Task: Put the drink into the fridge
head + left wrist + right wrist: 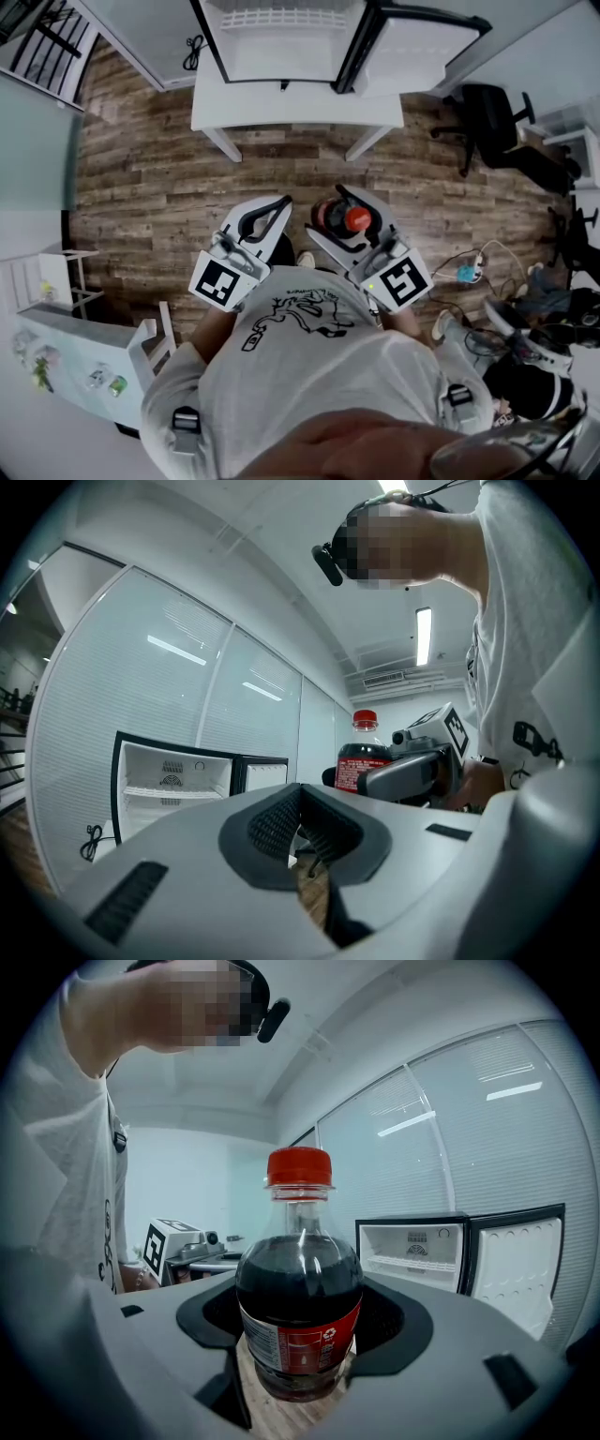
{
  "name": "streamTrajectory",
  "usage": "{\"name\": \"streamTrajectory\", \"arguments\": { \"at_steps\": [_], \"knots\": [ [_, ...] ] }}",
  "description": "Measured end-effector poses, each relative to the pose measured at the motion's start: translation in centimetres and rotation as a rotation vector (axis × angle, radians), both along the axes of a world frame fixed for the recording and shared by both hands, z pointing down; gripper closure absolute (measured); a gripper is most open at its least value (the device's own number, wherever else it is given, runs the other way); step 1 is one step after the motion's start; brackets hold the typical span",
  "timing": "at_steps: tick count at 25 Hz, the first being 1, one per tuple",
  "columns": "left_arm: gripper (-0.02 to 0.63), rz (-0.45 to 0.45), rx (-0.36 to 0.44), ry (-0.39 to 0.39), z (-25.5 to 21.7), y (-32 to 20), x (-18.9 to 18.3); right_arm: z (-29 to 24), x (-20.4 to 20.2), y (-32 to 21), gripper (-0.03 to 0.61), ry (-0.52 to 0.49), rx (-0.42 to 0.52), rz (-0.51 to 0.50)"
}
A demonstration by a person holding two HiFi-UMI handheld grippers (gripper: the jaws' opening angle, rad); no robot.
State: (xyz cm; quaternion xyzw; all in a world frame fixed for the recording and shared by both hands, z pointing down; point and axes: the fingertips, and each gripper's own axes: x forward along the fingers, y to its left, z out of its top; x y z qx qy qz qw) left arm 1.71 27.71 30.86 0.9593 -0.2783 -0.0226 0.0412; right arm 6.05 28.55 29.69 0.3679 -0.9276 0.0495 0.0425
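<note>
A dark cola bottle (300,1307) with a red cap and red label stands upright between the jaws of my right gripper (300,1330), which is shut on its body. In the head view the bottle (354,218) is held at waist height in the right gripper (330,217), over the wooden floor. My left gripper (278,208) hangs beside it, shut with nothing between its pads (281,822). The small fridge (281,37) stands ahead on a white table, its door (412,52) swung open to the right and its white inside (412,1246) bare. The left gripper view also shows the bottle (364,761).
The white table (295,111) carries the fridge, with wooden floor between it and me. A black office chair (497,122) sits at the right, with cables and a power strip (466,272) on the floor. A white shelf unit (75,347) stands at the left. Glass partitions line the room.
</note>
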Motion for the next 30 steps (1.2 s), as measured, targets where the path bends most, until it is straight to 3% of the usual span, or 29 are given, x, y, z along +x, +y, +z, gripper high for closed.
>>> {"name": "streamTrajectory", "arguments": {
  "at_steps": [30],
  "knots": [
    [0.611,0.046,-0.014,0.012,0.1,-14.6,-7.0,0.3,-7.2,-14.6,0.258,0.029,-0.025,0.026]
  ]
}}
